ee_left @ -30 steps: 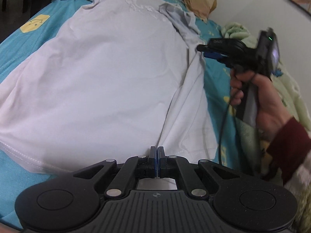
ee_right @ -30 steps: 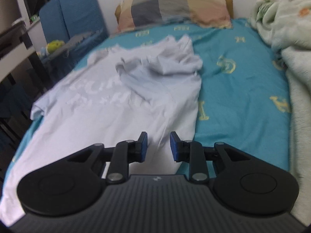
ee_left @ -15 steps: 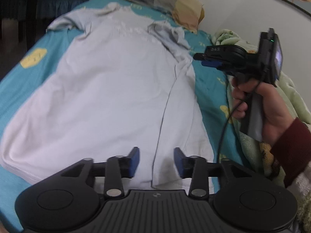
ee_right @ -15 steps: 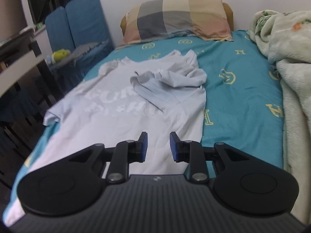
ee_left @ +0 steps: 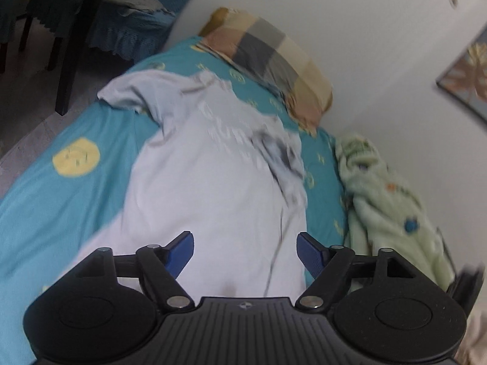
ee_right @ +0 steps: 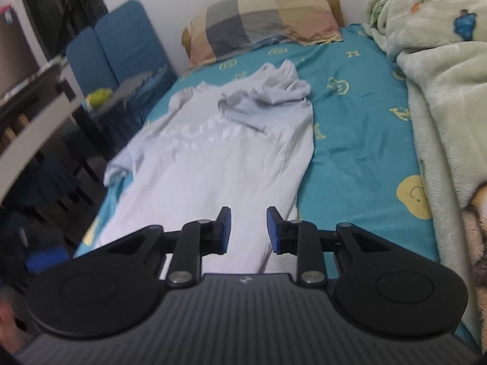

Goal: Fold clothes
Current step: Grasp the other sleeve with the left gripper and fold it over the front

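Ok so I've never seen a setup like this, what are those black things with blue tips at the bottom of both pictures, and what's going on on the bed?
Those are two hand-held grippers; a person carries one in each hand, and each has a camera looking forward along its two fingers. One picture comes from the left gripper, the other from the right gripper. Both are open and hold nothing. Ahead lies a pale T-shirt, spread on a teal bedsheet, with its right side and sleeve already folded inward. A checked pillow sits at the head of the bed, and a green blanket is bunched along the right.
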